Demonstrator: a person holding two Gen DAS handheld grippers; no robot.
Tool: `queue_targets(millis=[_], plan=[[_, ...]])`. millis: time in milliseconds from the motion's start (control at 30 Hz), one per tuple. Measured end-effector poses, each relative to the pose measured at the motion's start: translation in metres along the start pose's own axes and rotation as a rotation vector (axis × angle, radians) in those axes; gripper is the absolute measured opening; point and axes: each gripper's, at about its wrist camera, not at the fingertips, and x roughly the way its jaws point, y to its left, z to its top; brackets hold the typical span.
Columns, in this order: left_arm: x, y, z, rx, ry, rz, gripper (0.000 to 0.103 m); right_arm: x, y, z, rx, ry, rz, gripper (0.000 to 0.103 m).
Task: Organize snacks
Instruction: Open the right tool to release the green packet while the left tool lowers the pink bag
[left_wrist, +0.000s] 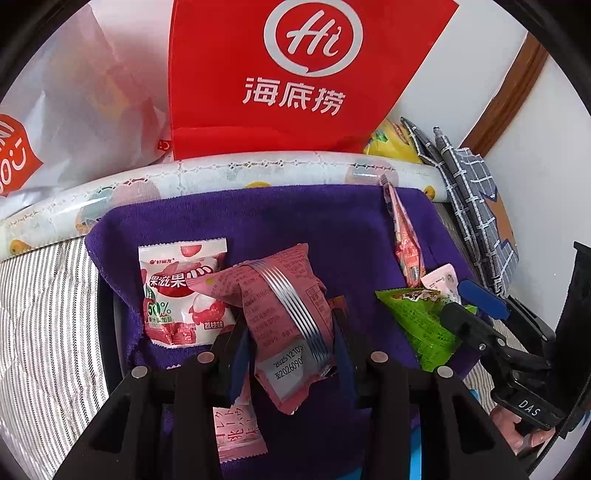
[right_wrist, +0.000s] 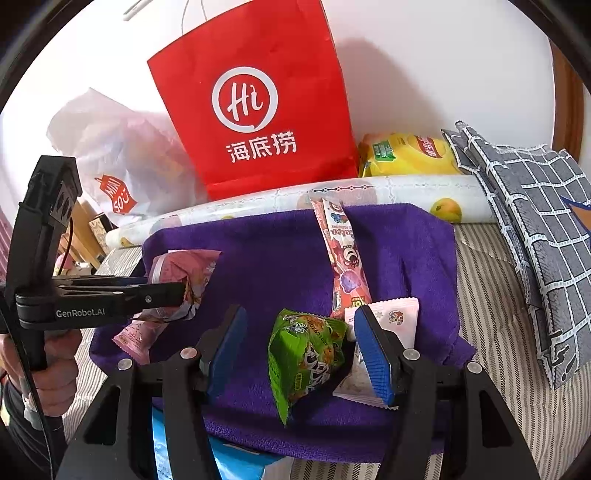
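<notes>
Now we have the left claw (left_wrist: 291, 332) clenched on a pink snack packet (left_wrist: 284, 314), lifted just over the purple towel (left_wrist: 295, 221). Our right claw (right_wrist: 301, 350) stands released around a green snack pouch (right_wrist: 306, 354) lying on that towel; whether its right pad touches the pouch we cannot quite tell. Behind stands a red paper bag (right_wrist: 258, 110).

I read: red paper bag (left_wrist: 295, 74), far centre – "Hi", "海底捞" | left gripper (right_wrist: 184, 295) body – "GenRobot.AI" | white lychee packet (left_wrist: 177, 291), near left – "50%" | pink packet (left_wrist: 284, 325) – date stamp, partly legible "2026" | right gripper (left_wrist: 454, 306) handle – "DAS"
</notes>
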Motion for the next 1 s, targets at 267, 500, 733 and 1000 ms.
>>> queue_targets(millis=[267, 500, 733, 1000], plan=[[0.001, 0.000, 0.000, 0.001, 0.004, 0.000, 0.039, 0.000, 0.001, 0.000, -0.012, -0.001, -0.007, 0.061], [-0.005, -0.003, 0.001, 0.026, -0.003, -0.004, 0.042, -0.001, 0.001, 0.000, -0.011, -0.002, -0.005, 0.061], [-0.018, -0.009, 0.003, 0.050, -0.025, 0.000, 0.055, -0.010, 0.000, 0.000, -0.006, -0.033, -0.016, 0.061], [-0.039, -0.018, 0.006, 0.084, -0.056, 0.034, 0.065, -0.033, 0.003, 0.002, 0.001, -0.088, -0.043, 0.072]])
